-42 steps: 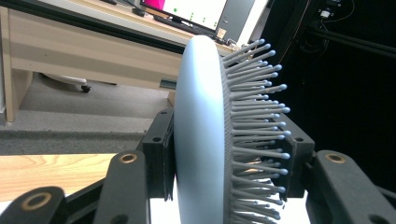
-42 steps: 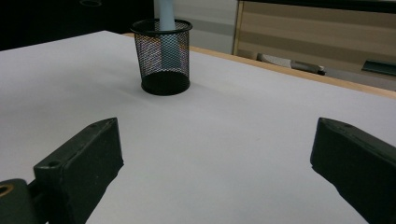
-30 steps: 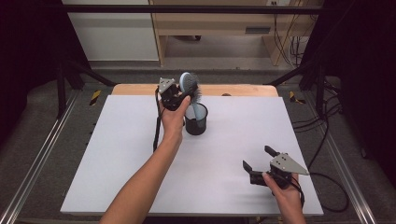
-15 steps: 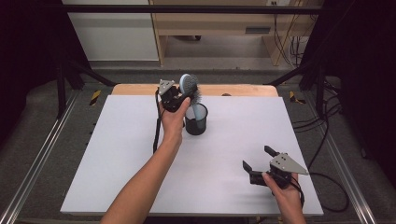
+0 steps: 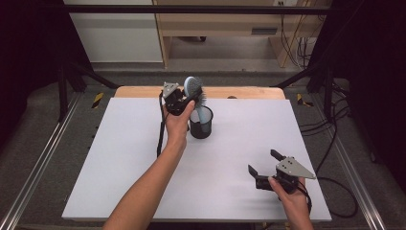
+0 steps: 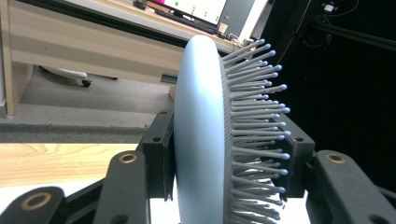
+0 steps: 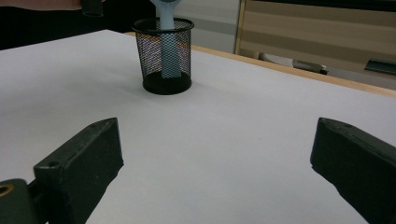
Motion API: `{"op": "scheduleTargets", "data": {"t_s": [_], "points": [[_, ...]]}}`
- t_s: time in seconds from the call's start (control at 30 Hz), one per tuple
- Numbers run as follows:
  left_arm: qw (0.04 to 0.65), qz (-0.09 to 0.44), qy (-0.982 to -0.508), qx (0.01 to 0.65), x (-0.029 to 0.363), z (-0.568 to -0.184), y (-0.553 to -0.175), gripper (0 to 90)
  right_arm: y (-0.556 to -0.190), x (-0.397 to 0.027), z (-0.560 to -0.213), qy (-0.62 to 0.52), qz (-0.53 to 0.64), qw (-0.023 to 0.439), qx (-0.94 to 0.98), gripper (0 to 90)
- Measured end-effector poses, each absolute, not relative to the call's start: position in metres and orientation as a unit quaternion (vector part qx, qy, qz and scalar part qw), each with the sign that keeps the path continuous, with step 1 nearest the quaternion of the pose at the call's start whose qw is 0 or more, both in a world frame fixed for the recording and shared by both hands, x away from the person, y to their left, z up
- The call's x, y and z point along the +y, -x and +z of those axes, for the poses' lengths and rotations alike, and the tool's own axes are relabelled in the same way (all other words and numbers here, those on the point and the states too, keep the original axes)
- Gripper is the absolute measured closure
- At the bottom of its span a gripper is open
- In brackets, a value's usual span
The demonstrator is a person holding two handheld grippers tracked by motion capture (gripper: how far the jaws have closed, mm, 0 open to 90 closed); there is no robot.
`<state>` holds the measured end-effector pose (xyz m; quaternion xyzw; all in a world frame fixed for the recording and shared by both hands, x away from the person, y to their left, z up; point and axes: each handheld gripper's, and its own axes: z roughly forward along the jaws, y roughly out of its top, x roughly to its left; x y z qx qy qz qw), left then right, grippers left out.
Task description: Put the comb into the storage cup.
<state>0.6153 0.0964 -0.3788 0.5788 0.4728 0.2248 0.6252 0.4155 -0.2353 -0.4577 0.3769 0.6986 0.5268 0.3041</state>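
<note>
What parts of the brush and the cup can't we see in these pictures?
- Hairbrush handle tip: in the right gripper view it stands inside the mesh cup, but the mesh and the dark base hide whether it touches bottom.
- Brush head: cut off by the top edge of the right gripper view.
- Brush handle: in the left gripper view, the left gripper, its jaws shut on the head, hides it.
- Cup inside: too small and dark in the high view.
</note>
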Motion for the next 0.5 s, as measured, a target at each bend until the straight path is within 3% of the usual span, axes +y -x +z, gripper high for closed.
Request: {"op": "scheduleTargets", "data": {"t_s": [0.5], "points": [[0.624,0.222,-0.577,0.477,0.0957,-0.3809,-0.6171,49.5,-0.4159,-0.2351,-0.458,-0.377,0.527,0.303,0.699,2.5]]}}
